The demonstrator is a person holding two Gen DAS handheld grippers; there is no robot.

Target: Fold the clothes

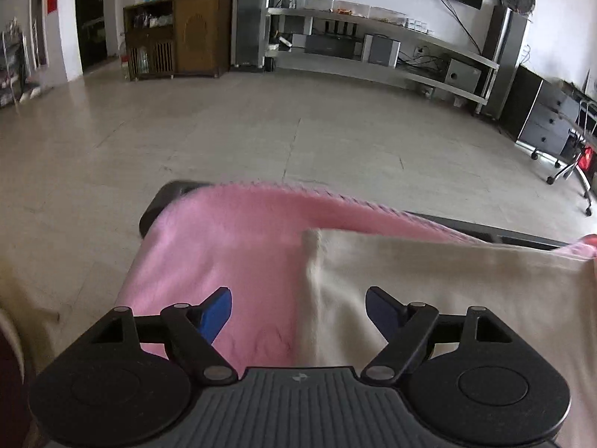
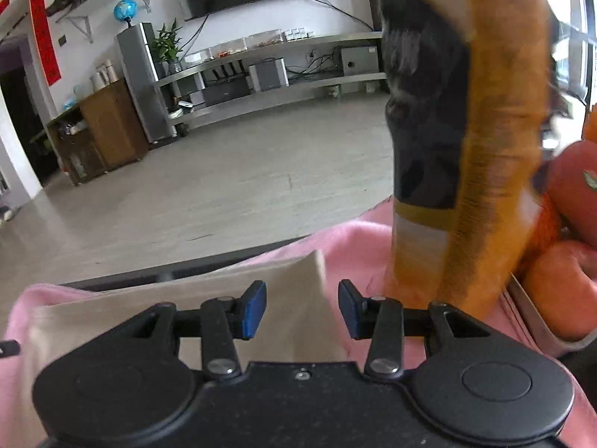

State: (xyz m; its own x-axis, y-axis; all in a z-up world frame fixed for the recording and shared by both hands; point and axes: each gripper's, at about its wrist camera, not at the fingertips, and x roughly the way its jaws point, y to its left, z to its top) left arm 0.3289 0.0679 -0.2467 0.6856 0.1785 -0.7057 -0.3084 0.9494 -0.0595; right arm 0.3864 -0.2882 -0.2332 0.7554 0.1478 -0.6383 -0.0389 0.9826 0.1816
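Observation:
A cream garment [image 1: 447, 291] lies flat on a pink cloth [image 1: 224, 246] that covers a dark table. My left gripper [image 1: 298, 298] hovers over the garment's left edge with its blue pads wide apart and nothing between them. In the right wrist view the same cream garment [image 2: 186, 291] lies on the pink cloth [image 2: 354, 235]. My right gripper [image 2: 302, 306] is above the garment's right edge, open about halfway, gripping nothing.
A tall orange and black soft object [image 2: 485, 149] stands close to the right gripper's right finger. Red and orange fruit [image 2: 574, 194] sits in a light tray [image 2: 541, 321] beside it. The table's dark far edge [image 1: 485, 229] borders open tiled floor [image 1: 298, 130].

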